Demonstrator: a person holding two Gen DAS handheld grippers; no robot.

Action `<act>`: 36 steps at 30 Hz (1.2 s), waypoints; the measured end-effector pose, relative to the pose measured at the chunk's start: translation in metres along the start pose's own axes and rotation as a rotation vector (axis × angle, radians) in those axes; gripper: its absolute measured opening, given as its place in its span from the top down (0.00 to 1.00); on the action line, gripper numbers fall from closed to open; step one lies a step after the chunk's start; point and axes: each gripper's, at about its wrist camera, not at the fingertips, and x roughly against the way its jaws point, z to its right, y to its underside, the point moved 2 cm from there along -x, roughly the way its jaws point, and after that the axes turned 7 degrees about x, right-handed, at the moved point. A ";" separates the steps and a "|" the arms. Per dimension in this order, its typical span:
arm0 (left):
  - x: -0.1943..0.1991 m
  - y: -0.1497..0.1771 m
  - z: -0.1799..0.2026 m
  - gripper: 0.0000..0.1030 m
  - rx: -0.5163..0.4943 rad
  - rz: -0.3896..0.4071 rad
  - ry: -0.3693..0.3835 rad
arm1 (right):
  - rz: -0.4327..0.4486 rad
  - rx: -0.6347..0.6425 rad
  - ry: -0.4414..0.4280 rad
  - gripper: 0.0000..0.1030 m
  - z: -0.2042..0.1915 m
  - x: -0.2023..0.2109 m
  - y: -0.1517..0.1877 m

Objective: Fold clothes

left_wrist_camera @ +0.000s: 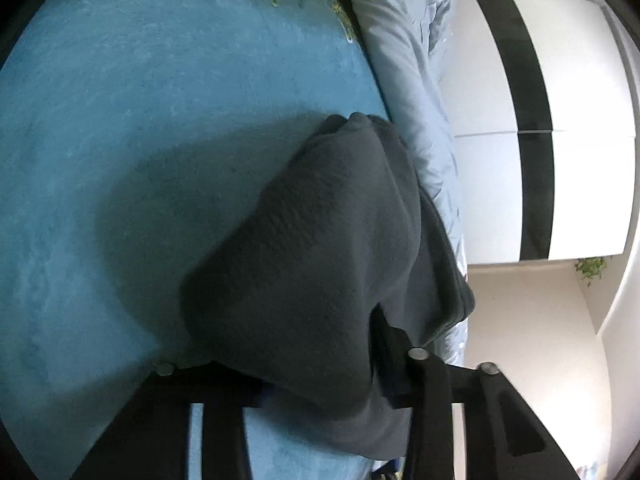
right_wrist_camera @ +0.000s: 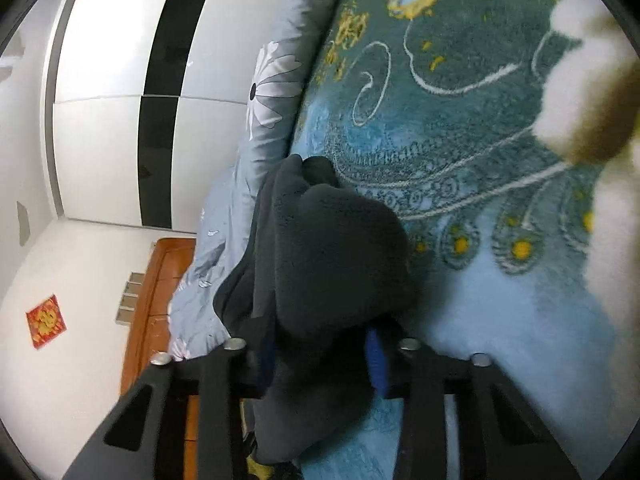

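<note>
A dark grey fleece garment (left_wrist_camera: 320, 248) hangs bunched between my left gripper's (left_wrist_camera: 320, 376) fingers, lifted over a blue plush blanket (left_wrist_camera: 140, 140). The left gripper is shut on it; the cloth hides the fingertips. In the right wrist view the same dark grey garment (right_wrist_camera: 332, 248) drapes over my right gripper (right_wrist_camera: 320, 360), which is shut on it, with a blue pad (right_wrist_camera: 376, 364) showing beside the cloth. It hangs above the patterned teal blanket (right_wrist_camera: 460, 140).
A light blue floral quilt (left_wrist_camera: 408, 80) (right_wrist_camera: 256, 128) lies along the bed's edge. A white and black wardrobe (left_wrist_camera: 560, 120) (right_wrist_camera: 132, 92) stands beyond. A white fluffy item (right_wrist_camera: 584, 92) is at the right. Orange wooden floor (right_wrist_camera: 156, 300) lies below the bed.
</note>
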 end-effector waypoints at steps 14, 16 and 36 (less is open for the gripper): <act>0.151 0.048 -0.055 0.73 -0.275 -0.239 0.028 | 0.060 0.028 0.006 0.88 -0.005 0.121 0.100; 0.175 0.056 -0.077 0.73 -0.316 -0.260 0.011 | 0.056 0.058 0.007 0.88 -0.003 0.141 0.124; 0.257 0.001 -0.071 0.41 -0.718 -0.287 -0.040 | 0.039 0.521 0.247 0.56 -0.039 0.201 0.127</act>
